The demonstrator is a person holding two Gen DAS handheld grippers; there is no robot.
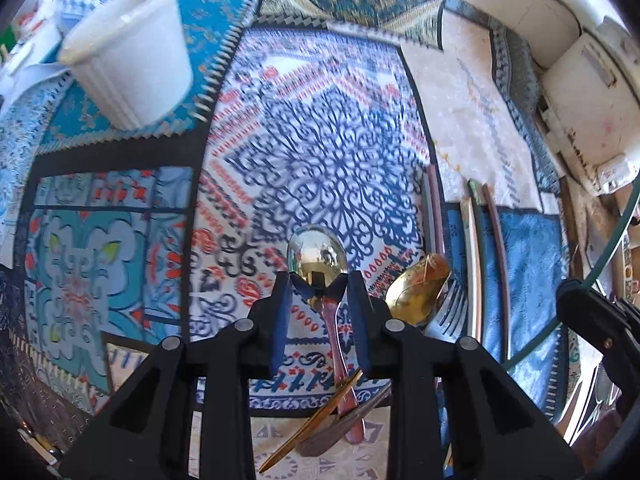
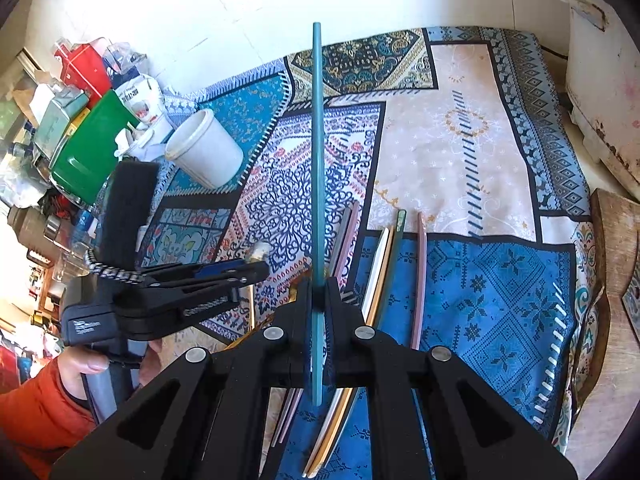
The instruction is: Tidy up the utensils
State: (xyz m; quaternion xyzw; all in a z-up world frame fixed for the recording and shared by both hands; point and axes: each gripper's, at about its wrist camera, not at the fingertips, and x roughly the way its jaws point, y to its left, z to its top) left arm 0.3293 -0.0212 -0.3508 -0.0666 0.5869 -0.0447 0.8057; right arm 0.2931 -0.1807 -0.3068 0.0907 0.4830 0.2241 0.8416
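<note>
Pink-handled spoon (image 1: 316,258): shiny bowl up, flat on the patterned cloth.
Gold spoon (image 1: 416,292): just right of it, handle crossing beneath.
Fork (image 1: 450,308): beside the gold spoon.
Teal chopstick (image 2: 317,160): lifted, pointing away.
Loose chopsticks (image 2: 420,272): scattered on the cloth.
White cup (image 1: 132,52): upright, far left.

My left gripper (image 1: 320,280): black plastic linkage arms, round silver rivets at pivots, dark blue pads on fingers (image 1: 280,320), triangular cut-outs in outer arms. My right gripper (image 2: 319,292): same black build, same silver rivets, blue pads. Left of right gripper: left unit's black camera housing with faint grey lettering, black-and-white braided cord. Below housing: my orange sleeve (image 2: 36,408).
</note>
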